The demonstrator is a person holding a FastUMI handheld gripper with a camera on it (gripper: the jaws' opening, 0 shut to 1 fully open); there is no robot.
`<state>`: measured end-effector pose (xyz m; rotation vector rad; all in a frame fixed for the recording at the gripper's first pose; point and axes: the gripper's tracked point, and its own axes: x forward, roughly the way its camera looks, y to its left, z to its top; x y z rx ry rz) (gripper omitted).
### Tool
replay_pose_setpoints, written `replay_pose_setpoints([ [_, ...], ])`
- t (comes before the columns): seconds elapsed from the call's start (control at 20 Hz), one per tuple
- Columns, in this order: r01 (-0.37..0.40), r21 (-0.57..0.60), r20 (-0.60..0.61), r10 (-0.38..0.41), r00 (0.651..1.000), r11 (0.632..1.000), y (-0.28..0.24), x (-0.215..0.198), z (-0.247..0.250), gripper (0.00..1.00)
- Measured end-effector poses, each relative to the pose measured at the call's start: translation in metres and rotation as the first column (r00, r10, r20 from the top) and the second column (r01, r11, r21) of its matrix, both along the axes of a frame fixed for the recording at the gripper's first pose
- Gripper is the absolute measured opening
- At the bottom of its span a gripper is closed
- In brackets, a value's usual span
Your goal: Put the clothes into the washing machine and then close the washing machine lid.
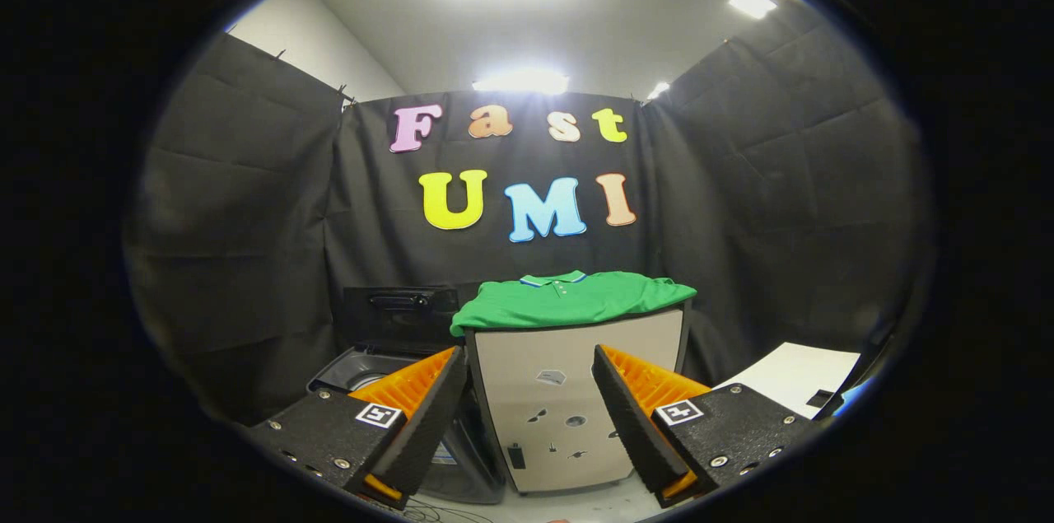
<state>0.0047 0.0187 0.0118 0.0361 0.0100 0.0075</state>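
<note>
Claw: fingers spread wide, nothing between the pads, nothing held; it hangs in the air facing the booth's back wall.

Green polo shirt: folded flat, collar toward the wall, lying on top of a pale cabinet; its hem droops over the cabinet's front edge at the left corner. It sits beyond the fingertips, at 12 o'clock from the claw, well apart from it.

Pale cabinet: upright box with small dark marks on its front face, seen through the gap between the fingers, directly ahead.

Washing machine: dark top-loader just beside the cabinet, at 10 o'clock from the claw, partly hidden behind the left finger. Its lid stands raised, tub opening exposed.

White table: at 3 o'clock, beyond the right finger.
</note>
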Motion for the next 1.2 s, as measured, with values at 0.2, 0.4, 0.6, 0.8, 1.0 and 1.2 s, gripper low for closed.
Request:
replay_pose_setpoints([
  [0.2,0.005,-0.001,0.024,-0.005,1.000,1.000,-0.002,0.009,0.015,0.96],
  [0.4,0.005,-0.012,0.031,-0.005,1.000,1.000,-0.008,0.033,0.027,0.96],
  [0.6,-0.003,-0.004,0.026,0.003,1.000,1.000,-0.018,0.061,0.037,0.96],
  [0.8,-0.002,0.005,0.014,0.002,1.000,1.000,-0.032,0.090,0.045,0.96],
  [1.0,-0.004,0.009,0.008,0.004,1.000,1.000,-0.048,0.122,0.053,0.96],
  [1.2,-0.009,0.016,-0.006,0.009,1.000,1.000,-0.061,0.154,0.057,0.96],
])
